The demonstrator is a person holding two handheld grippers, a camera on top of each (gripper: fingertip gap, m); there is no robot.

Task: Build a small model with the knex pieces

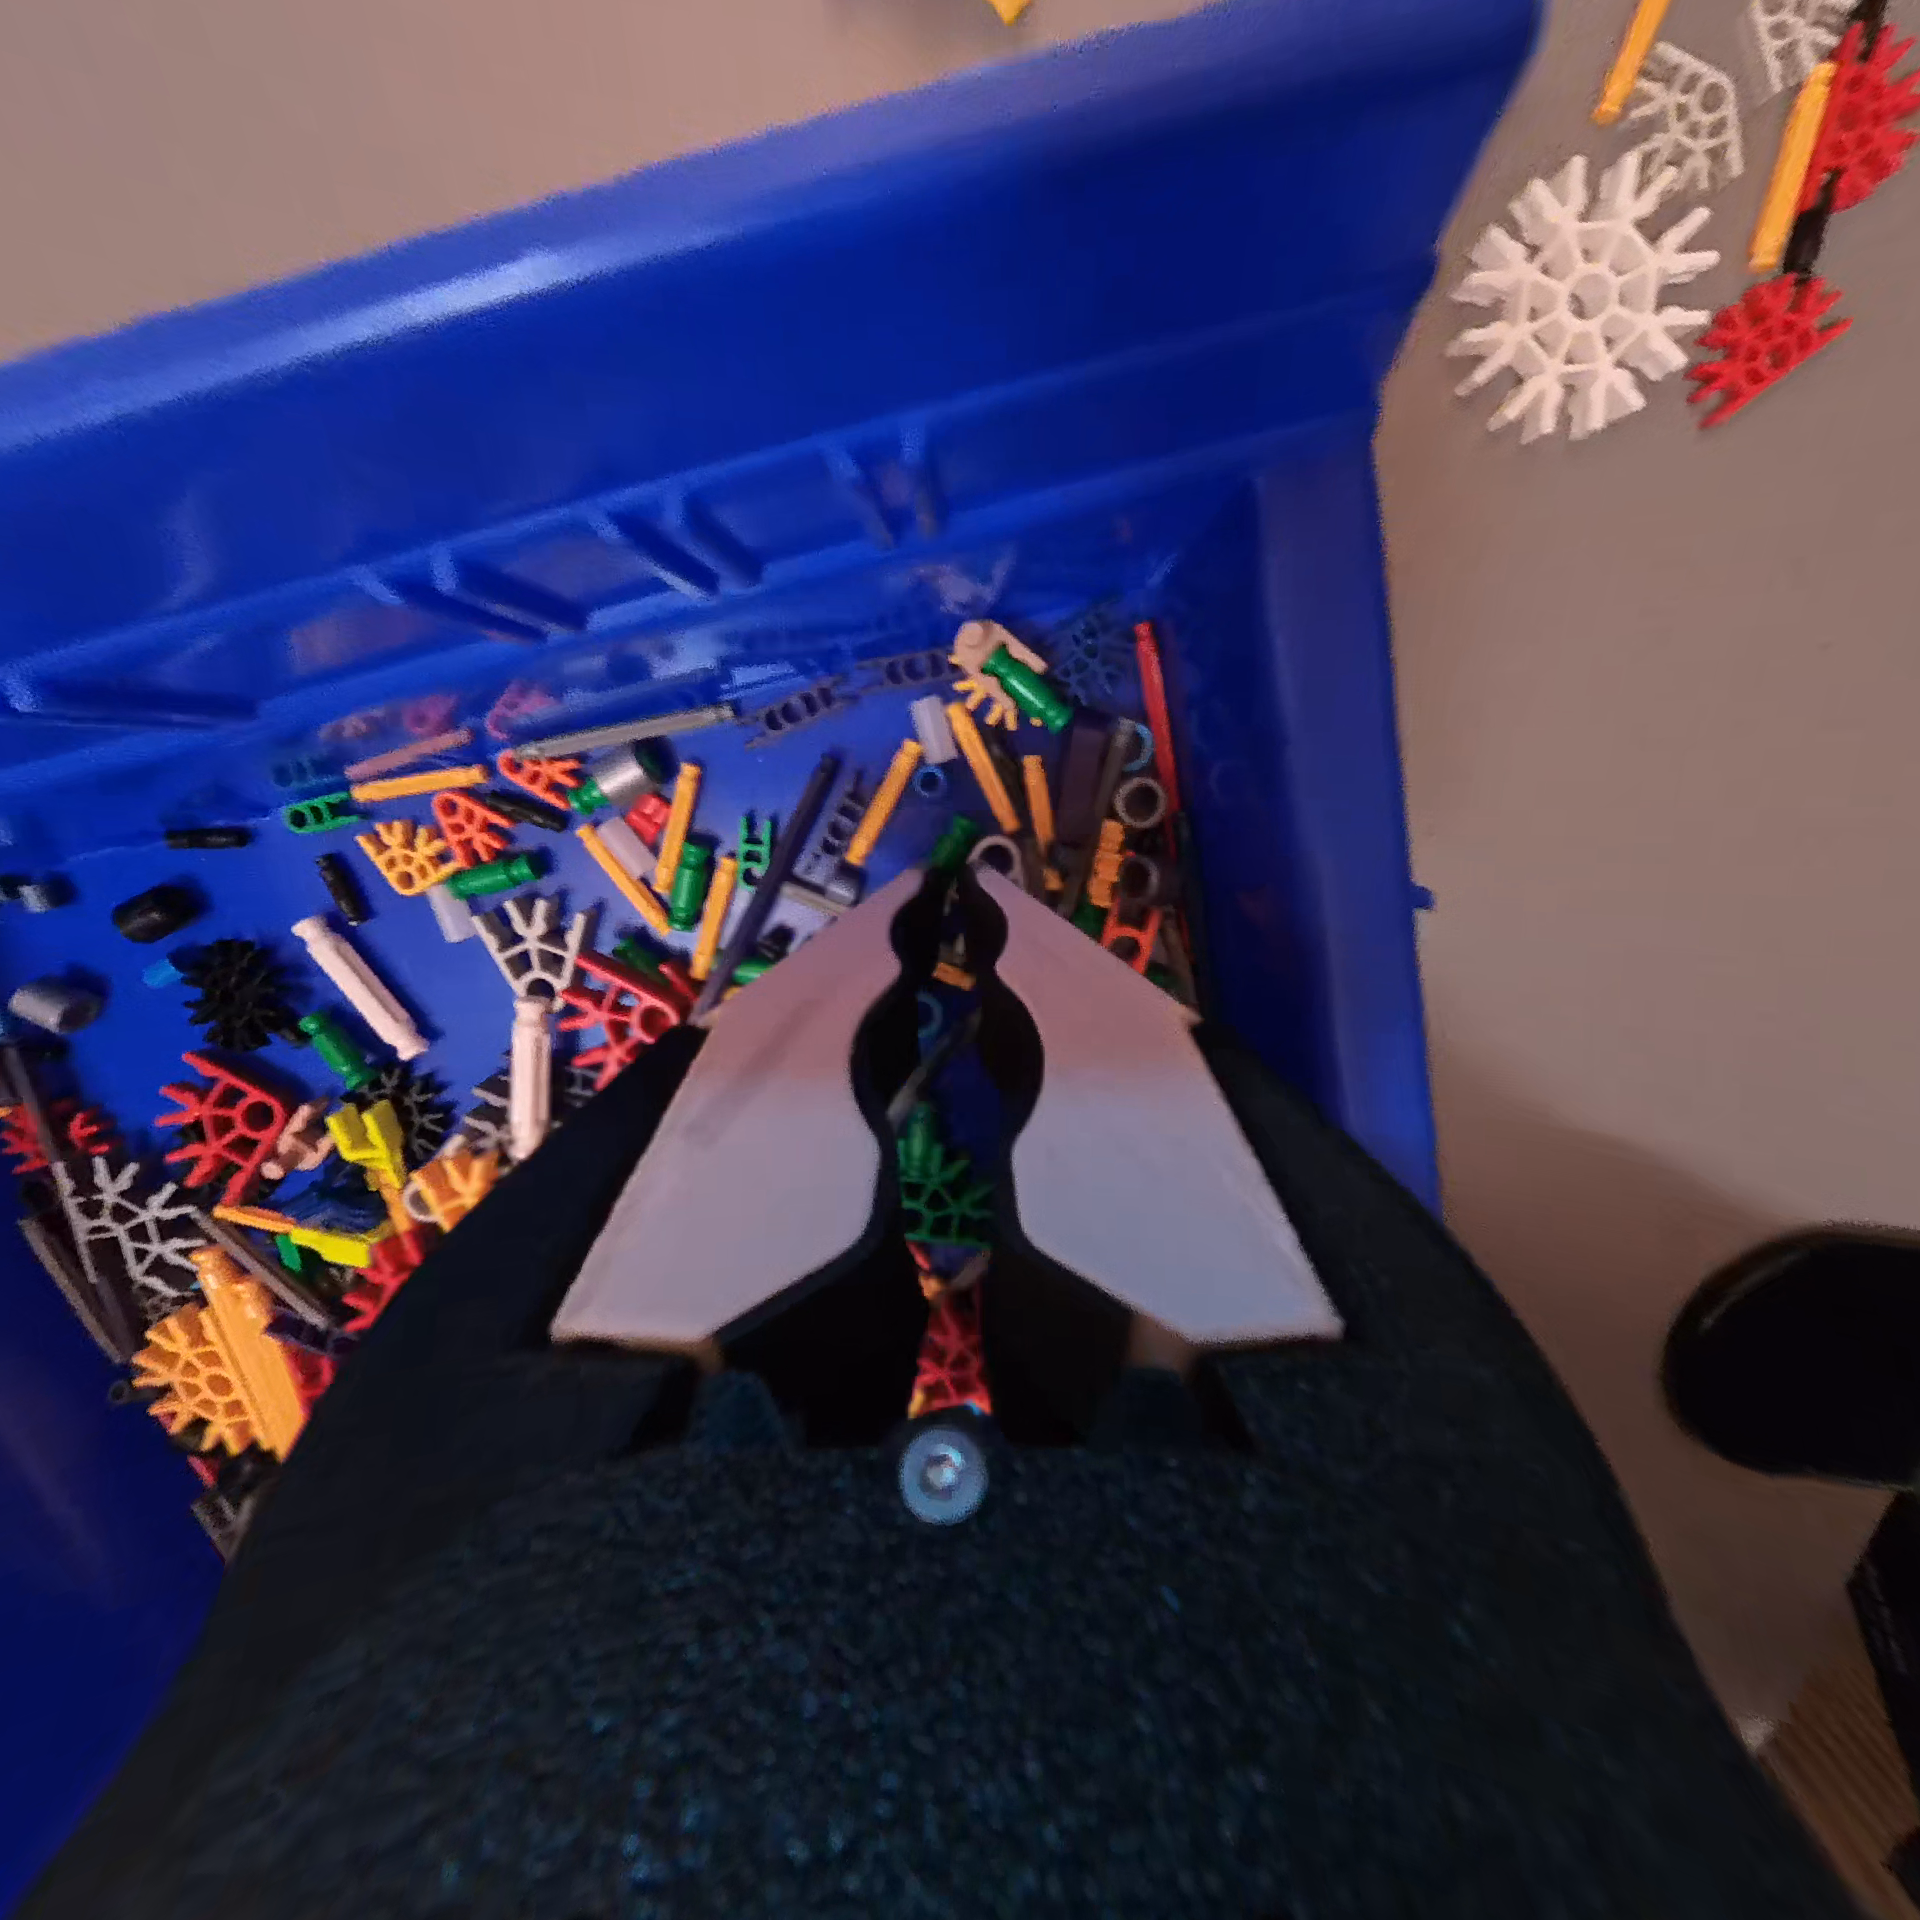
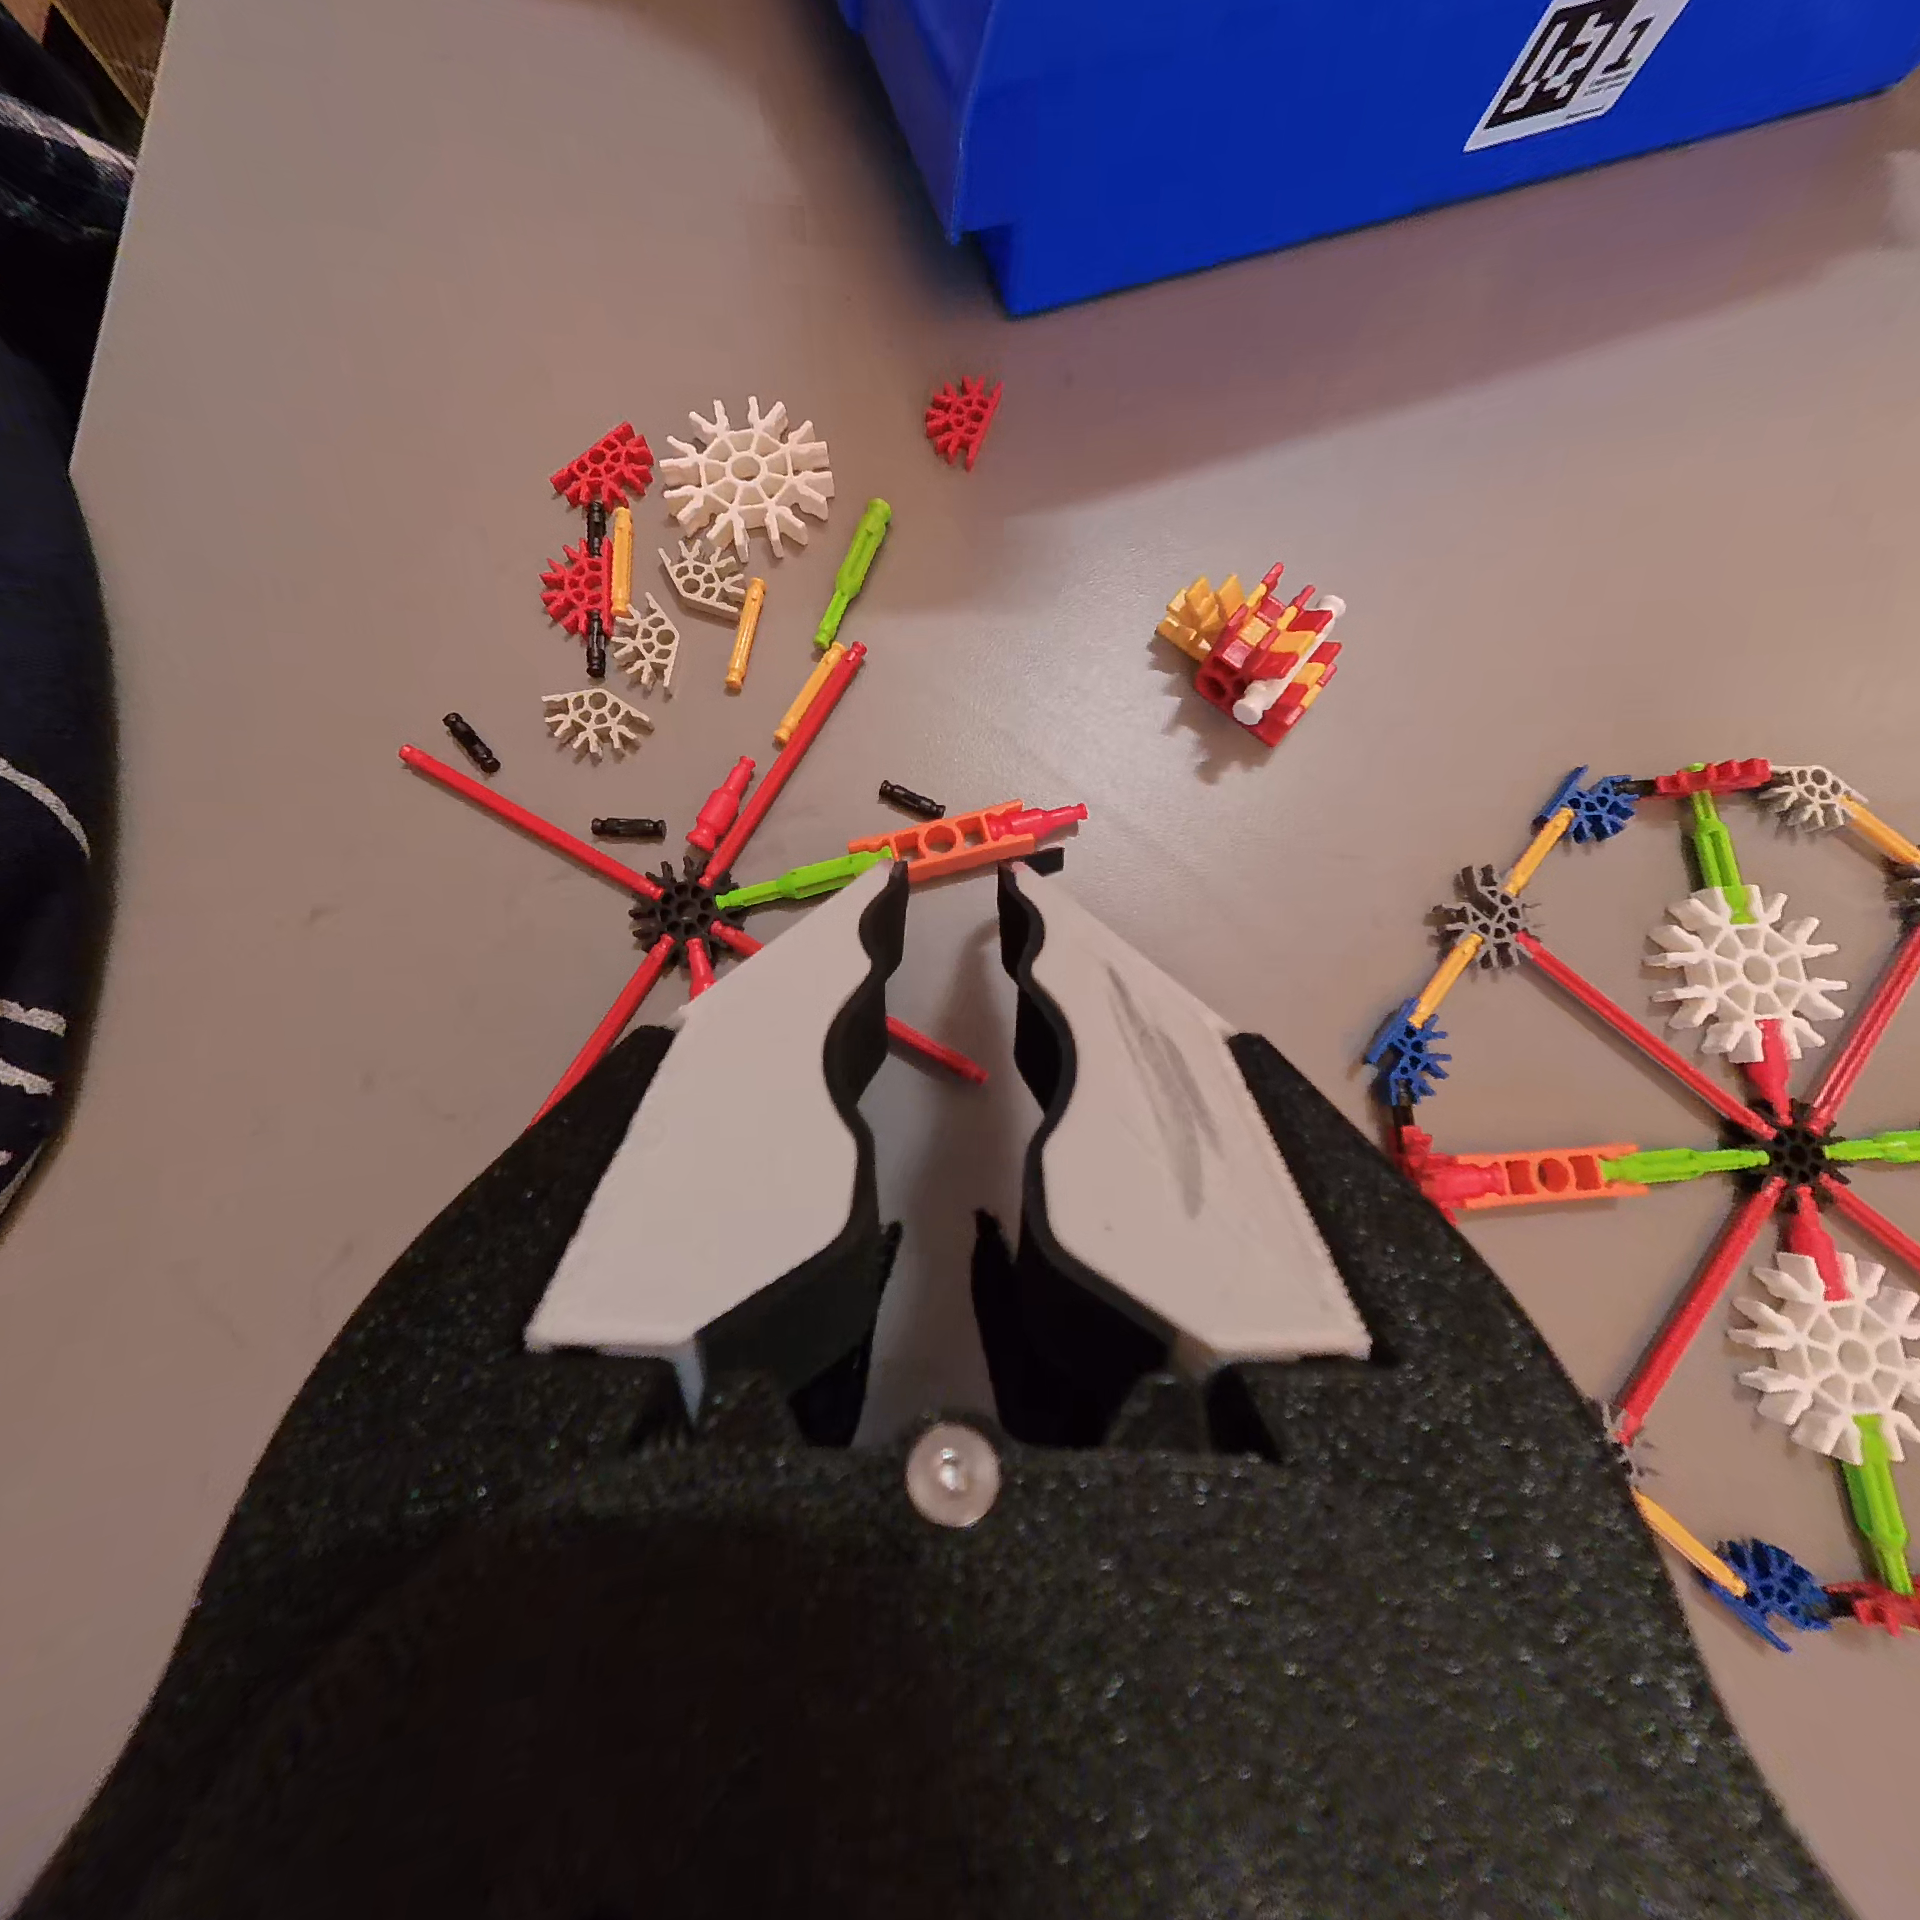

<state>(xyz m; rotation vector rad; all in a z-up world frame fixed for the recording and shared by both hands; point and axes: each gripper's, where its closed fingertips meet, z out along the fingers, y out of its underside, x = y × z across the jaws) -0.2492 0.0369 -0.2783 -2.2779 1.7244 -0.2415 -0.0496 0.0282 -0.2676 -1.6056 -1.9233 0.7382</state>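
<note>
Now, line by line:

Left tongs point(image 1: 948, 883): tips nearly together, only a thin slit between the jaws; a small green plastic peg point(image 1: 952, 844) sits right at the tips, but blur hides whether it is pinched, so I cannot tell whether anything is held.

Left surroundings: the tongs reach into a blue plastic bin point(image 1: 727, 343) strewn with loose construction-toy rods and connectors point(image 1: 540, 935); the densest heap lies at 9 o'clock from the tips, and the bin's corner at 1 o'clock.

Right tongs point(image 2: 951, 883): narrowly parted, with bare worktop showing between the jaws, holding nothing.

Key relation: an orange slotted plastic connector bar point(image 2: 940, 836) lies just beyond the right tips at 12 o'clock, its long axis running crosswise from 9 to 3 o'clock; it joins a lime-green rod point(image 2: 800, 878) to a black hub with red spokes point(image 2: 681, 909) at 10 o'clock.

Nearer tongs: the right.

Grey worktop point(image 2: 1143, 468): a finished spoked wheel of rods and white snowflake connectors point(image 2: 1766, 1143) lies at 3 o'clock, a red-and-yellow connector stack point(image 2: 1257, 655) at 1 o'clock.
</note>
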